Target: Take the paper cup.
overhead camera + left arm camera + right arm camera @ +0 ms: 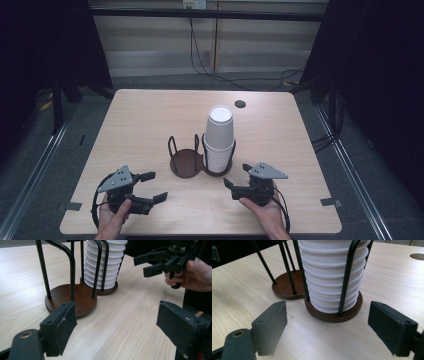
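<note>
The table (150, 120) is lit evenly from above, while the room around it stays dim, almost black at 9 and 3 o'clock of the high view. Shadows are soft and short; the stack of white cups (220, 137) is bright at its top but not burnt out. A mild sheen lies on the wood in both gripper views. There, the black jaws at 6 o'clock are slightly out of focus, and straight lines bend a little near the edges.
</note>
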A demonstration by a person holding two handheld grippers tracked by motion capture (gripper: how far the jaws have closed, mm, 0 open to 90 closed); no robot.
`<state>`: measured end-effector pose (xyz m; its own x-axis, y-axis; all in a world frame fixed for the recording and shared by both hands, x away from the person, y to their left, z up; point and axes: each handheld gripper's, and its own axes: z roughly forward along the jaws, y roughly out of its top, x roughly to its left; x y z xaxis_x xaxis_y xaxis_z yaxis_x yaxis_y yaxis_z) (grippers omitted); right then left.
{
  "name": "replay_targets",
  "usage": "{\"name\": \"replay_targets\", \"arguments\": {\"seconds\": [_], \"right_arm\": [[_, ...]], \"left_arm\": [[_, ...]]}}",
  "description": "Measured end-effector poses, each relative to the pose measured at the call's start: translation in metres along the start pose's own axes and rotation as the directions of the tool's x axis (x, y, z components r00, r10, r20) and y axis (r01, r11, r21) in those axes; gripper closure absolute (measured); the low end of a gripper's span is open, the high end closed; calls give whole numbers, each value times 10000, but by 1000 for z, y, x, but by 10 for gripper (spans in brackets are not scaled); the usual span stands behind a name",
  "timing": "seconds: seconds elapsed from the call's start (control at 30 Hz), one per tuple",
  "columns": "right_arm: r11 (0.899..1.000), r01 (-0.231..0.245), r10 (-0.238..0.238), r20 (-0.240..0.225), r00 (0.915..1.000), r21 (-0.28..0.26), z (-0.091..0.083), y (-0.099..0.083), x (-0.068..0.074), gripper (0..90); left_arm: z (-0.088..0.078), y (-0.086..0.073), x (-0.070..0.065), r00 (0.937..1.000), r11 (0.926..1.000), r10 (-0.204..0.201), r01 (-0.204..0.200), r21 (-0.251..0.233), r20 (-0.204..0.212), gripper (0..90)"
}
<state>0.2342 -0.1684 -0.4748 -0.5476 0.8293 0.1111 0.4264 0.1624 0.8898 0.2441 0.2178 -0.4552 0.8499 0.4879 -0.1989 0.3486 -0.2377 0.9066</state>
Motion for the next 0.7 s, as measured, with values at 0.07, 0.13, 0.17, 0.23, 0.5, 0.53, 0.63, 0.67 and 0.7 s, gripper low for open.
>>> {"name": "replay_targets", "arguments": {"seconds": [0.07,0.13,0.17,0.23,0.5,0.53,0.63,0.67,0.7], "right_arm": [[10000,31,-32,-139,9999,-79,-1,1,0,166],[9996,-85,79,-233,9997,-262,-3,2,-1,172],[9996,-85,79,-233,9997,-262,-3,2,-1,172],[9995,-24,16,-273,9996,-300,-4,2,0,183],[9986,-164,142,-435,9990,-508,-13,11,-3,208],[9986,-91,72,-373,9993,-524,-14,12,-3,209],[9984,-122,99,-419,9991,-549,-16,15,-3,210],[9993,-135,124,-326,9994,-348,-17,18,-2,210],[9993,-135,124,-326,9994,-348,-17,18,-2,210]], "left_arm": [[0,0,0,9998,9999,121,-121,15,-150,163],[1,-1,1,9999,9998,13,-10,219,-138,162],[1,-1,1,9999,9998,13,-10,219,-138,161],[2,-2,2,10000,9996,-57,57,265,-15,165],[2,-2,1,9988,9992,-196,179,369,442,167],[1,-2,0,9990,9990,-167,149,426,413,166],[-1,-1,1,9991,9990,-151,135,423,383,166],[-1,-1,2,9991,9990,-188,171,419,393,166],[-1,-1,2,9991,9990,-188,171,419,393,166]]}}
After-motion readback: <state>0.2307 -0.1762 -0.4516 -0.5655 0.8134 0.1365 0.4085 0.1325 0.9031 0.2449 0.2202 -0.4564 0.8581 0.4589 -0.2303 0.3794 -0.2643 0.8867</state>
